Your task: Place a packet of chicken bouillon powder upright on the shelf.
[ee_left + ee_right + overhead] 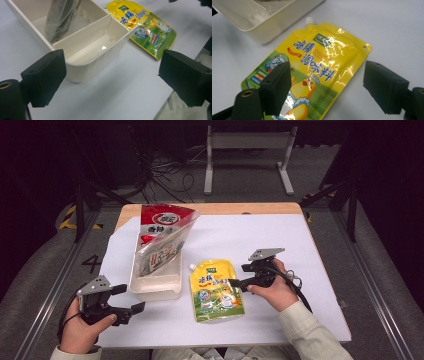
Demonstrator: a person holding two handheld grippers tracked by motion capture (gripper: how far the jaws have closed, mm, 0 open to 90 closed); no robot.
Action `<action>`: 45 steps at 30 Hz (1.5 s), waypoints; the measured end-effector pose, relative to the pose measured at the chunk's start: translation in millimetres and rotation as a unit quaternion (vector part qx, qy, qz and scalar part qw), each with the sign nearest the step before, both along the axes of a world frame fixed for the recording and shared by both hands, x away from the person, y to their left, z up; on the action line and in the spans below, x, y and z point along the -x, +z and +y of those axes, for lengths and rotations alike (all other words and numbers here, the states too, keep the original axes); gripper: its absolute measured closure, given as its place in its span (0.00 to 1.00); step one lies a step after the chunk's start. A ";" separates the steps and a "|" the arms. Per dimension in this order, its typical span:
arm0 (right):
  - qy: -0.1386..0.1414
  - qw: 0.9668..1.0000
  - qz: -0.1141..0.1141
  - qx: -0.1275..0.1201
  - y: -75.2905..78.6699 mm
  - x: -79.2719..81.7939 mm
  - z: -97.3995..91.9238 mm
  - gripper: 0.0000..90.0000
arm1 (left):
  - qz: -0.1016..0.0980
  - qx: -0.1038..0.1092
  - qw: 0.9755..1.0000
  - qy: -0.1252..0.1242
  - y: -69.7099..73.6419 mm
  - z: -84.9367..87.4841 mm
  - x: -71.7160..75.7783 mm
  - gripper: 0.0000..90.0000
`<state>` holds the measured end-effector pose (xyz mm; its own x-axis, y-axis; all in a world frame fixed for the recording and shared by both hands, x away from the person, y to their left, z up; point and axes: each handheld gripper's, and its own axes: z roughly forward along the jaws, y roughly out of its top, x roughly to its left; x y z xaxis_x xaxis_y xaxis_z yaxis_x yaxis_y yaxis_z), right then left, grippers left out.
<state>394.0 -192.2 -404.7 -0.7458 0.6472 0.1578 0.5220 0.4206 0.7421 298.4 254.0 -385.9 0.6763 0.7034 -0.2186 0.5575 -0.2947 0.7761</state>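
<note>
My right gripper (234,283) hangs over the yellow pouch (217,290), jaws wide apart with nothing clamped — the pouch lies flat near the table's (280,235) front edge, just beside the white tray (156,285). My left gripper (134,299), jaws apart too, sits by the front-left corner.

Two black grippers: left gripper (131,304), right gripper (234,283), each with a grey three-cornered plate on top and a black cable trailing. Jaws are blocky black pads with small holes; a brass-ringed hole sits beside one. Sleeves pale beige.
</note>
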 end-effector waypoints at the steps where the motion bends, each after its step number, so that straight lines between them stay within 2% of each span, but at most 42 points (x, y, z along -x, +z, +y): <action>1: -0.001 1.000 0.003 0.000 -2.1 -0.4 1.3 0.22 | 0.002 0.001 1.000 0.003 -0.8 -0.1 0.5 0.09; 10: -0.010 1.000 0.022 0.003 -18.0 -3.7 11.0 0.19 | -0.010 -0.005 1.000 0.006 -1.6 -2.4 0.4 0.09; 14: -0.011 0.999 0.028 0.011 -24.6 -4.8 15.3 0.18 | -0.019 -0.006 1.000 0.021 -1.4 -1.8 -0.5 0.08; 34: -0.007 0.998 0.045 0.033 -46.7 -7.3 30.4 0.10 | -0.017 -0.012 1.000 0.017 -5.3 -8.6 -2.1 0.06; 39: -0.009 0.998 0.048 0.035 -46.9 -5.3 31.7 0.15 | -0.013 -0.015 1.000 0.016 -5.8 -11.1 -2.1 0.07; 40: -0.007 0.998 0.050 0.034 -46.3 -4.7 32.0 0.19 | -0.011 -0.015 1.000 0.016 -5.7 -11.7 -1.9 0.07; 45: -0.011 0.998 0.052 0.042 -45.2 -3.2 34.1 0.24 | -0.015 -0.023 1.000 0.014 -5.0 -15.1 -2.2 0.06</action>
